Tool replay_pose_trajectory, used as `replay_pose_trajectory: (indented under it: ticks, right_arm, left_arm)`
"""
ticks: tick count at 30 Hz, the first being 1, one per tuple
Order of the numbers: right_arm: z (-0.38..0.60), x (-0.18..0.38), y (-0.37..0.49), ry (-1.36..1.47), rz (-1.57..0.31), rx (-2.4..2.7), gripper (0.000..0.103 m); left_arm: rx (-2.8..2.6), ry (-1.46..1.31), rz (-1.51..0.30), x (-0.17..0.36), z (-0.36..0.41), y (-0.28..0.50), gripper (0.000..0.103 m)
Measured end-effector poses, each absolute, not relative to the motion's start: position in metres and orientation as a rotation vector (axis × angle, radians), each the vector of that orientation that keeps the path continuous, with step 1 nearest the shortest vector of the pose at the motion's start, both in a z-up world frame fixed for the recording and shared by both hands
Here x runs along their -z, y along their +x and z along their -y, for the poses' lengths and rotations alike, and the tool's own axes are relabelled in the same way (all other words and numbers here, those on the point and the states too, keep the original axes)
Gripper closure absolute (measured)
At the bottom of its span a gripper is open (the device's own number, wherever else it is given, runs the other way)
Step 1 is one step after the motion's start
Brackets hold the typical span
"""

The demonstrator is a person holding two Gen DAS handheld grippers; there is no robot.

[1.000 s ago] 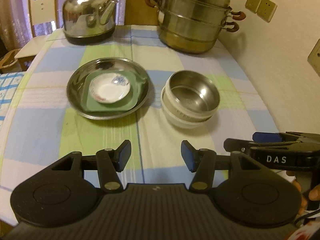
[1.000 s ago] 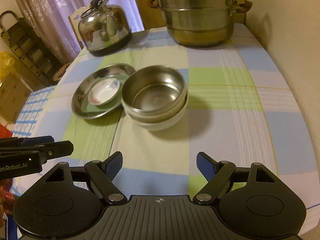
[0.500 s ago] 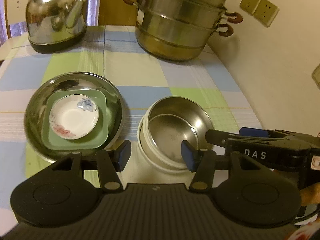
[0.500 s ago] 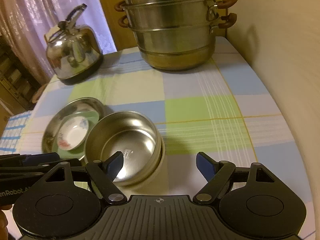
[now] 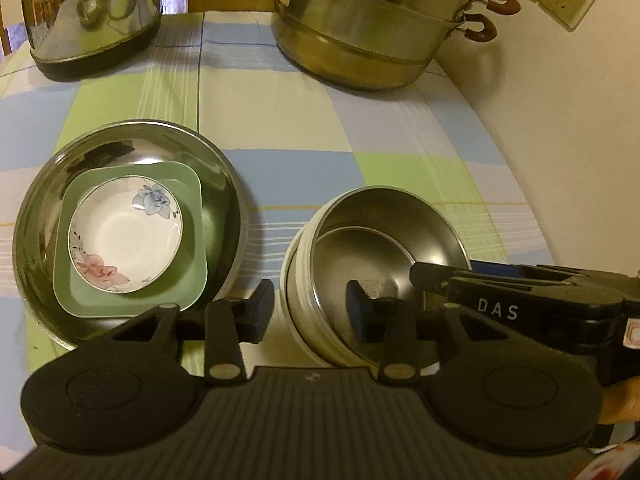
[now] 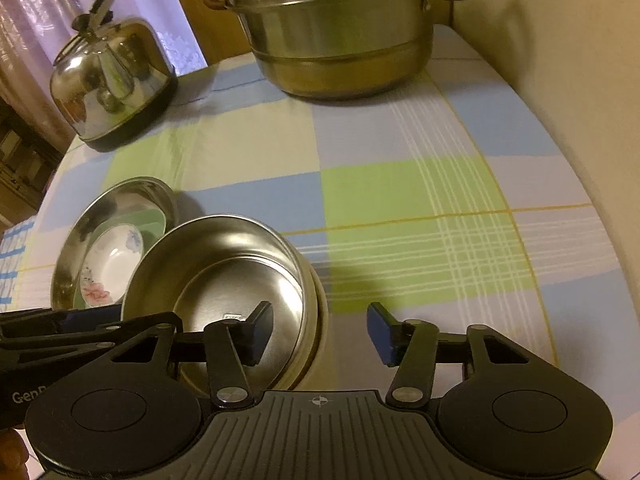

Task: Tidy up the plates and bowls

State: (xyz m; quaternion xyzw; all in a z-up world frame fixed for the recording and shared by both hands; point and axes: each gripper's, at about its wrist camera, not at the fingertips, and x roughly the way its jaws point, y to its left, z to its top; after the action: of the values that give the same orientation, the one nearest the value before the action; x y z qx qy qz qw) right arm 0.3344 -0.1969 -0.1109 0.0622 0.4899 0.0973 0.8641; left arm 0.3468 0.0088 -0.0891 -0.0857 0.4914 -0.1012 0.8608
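A steel bowl (image 5: pixel 384 240) (image 6: pixel 236 268) sits nested in a white bowl (image 5: pixel 289 280) on the checked tablecloth. My left gripper (image 5: pixel 310 310) is open and straddles the bowls' left rim, one finger inside. My right gripper (image 6: pixel 320 334) is open and straddles their right rim; it also shows in the left wrist view (image 5: pixel 520 296). To the left, a wide steel plate (image 5: pixel 216 168) (image 6: pixel 132 196) holds a green square plate (image 5: pixel 188 256) with a small flowered white dish (image 5: pixel 124 236) on top.
A steel kettle (image 5: pixel 88 12) (image 6: pixel 112 84) stands at the back left and a large stacked steamer pot (image 5: pixel 376 20) (image 6: pixel 340 28) at the back right. A wall (image 5: pixel 560 120) with sockets runs along the table's right edge.
Both grippers have moved forward and down to the nested bowls, from well short of them to straddling the rims on either side. Both stay open.
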Motion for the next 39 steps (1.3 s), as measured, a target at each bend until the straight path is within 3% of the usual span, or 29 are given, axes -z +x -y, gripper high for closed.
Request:
replay_pose_trajectory:
  ticks: [5, 11, 39]
  right_arm:
    - [0.198, 0.113, 0.339, 0.136, -1.048, -0.207, 0.062]
    - [0.194, 0.114, 0.341, 0.144, -1.065, -0.228, 0.083]
    - [0.196, 0.108, 0.346, 0.140, -1.097, -0.218, 0.088]
  left_arm:
    - [0.208, -0.179, -1.042, 0.095, -0.011, 0.351, 0.077]
    - [0.213, -0.167, -1.038, 0.097, -0.010, 0.353, 0.078]
    - [0.247, -0.184, -1.075, 0.102, -0.007, 0.357, 0.074]
